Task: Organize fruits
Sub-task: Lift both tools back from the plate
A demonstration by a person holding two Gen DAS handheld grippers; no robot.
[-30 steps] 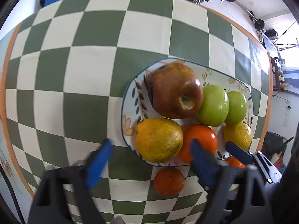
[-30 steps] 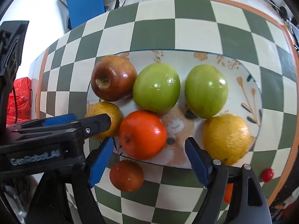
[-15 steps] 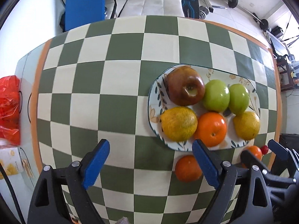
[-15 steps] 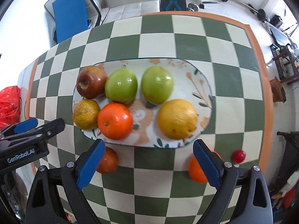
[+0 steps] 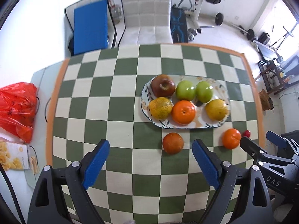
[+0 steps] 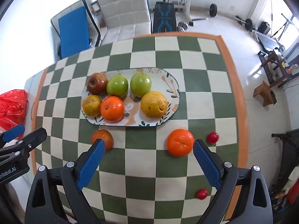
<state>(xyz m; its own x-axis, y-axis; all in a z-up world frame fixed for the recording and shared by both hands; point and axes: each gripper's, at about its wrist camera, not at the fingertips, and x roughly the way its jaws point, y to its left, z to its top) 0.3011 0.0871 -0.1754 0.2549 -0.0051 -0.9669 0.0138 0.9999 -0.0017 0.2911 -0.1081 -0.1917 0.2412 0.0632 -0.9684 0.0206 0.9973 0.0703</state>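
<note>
On the checkered desk (image 5: 119, 112) the plate (image 6: 173, 85) holds six fruits (apples behind, citrus in front), two oranges (image 6: 179, 142) and two cherries (image 6: 213, 137) lie beside it, and both claws, left (image 5: 150, 163) and right (image 6: 147, 163), hover spread and empty.

Three apples (image 6: 117, 85), five oranges (image 6: 112, 108), two tomatoes (image 6: 213, 137)

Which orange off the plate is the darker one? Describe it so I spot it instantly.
Find the patterned oval plate on the checkered table. Two oranges lie off it on the near side. The darker orange sits below the plate's left end, reddish, duller than the bright orange farther right.
</note>
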